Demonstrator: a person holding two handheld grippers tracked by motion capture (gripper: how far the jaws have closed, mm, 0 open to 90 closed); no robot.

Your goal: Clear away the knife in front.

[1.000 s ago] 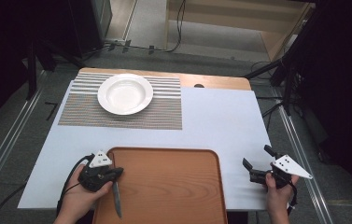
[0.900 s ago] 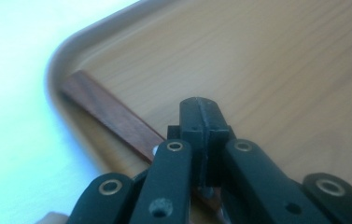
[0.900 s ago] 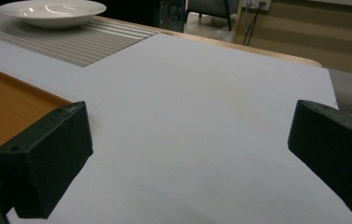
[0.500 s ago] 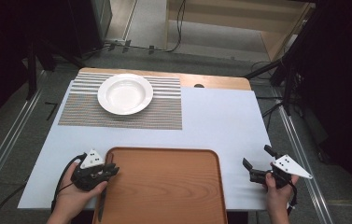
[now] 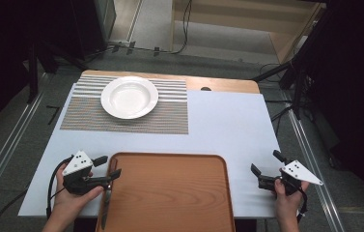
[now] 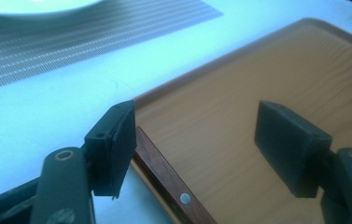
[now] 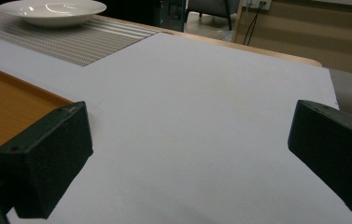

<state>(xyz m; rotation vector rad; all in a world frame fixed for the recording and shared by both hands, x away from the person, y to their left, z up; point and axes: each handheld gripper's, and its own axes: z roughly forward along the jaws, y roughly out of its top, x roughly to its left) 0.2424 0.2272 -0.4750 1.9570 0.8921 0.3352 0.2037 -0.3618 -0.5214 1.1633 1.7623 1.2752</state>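
Observation:
A knife with a brown riveted handle [image 6: 166, 179] lies inside the left rim of the wooden tray [image 5: 170, 193], where it looks like a dark strip [image 5: 104, 211]. My left gripper [image 5: 109, 166] hovers just over that rim. Its jaws have just been opening and now stand apart above the handle without touching it [image 6: 201, 133]. The tray [image 6: 257, 70] stretches beyond them. My right gripper [image 5: 265, 162] rests open over the white table cover at the front right, with nothing between its jaws [image 7: 187, 140].
A white deep plate [image 5: 129, 96] sits on a striped grey placemat [image 5: 170, 116] at the far left of the table. The plate [image 7: 52, 8] and the tray's corner [image 7: 1, 93] lie left of the right gripper. Cables run across the floor behind the table.
The left gripper held the knife over the tray, carried it to the tray's left rim, then opened and let it go there. The right gripper kept still.

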